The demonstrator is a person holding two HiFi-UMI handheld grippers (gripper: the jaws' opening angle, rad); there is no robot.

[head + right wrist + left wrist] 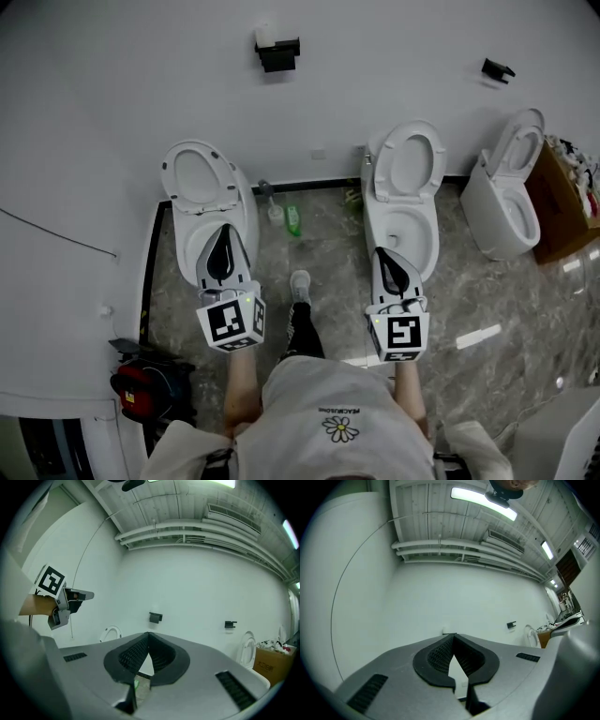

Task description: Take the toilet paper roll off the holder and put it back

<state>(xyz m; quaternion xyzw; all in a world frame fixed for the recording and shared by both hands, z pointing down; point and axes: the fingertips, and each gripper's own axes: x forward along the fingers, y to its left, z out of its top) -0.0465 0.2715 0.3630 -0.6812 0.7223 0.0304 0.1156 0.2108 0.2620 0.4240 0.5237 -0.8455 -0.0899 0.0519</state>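
The left tool (225, 246) and the right tool (386, 267) are both seen clenched, tips together, with nothing gripped between them. They are held out in front of the person, one above a toilet (187, 242), the other above a second toilet (414, 228), on a marbled floor (319, 253). Well beyond them, on the white wall (131, 94), the toilet paper roll (265, 36) is seated on its black holder (279, 54), untouched. No step is under way; whether removal is still ahead or the roll is already returned cannot be told.

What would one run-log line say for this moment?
left gripper: shut, empty | right gripper: shut, empty | toilet paper roll: on holder, untouched
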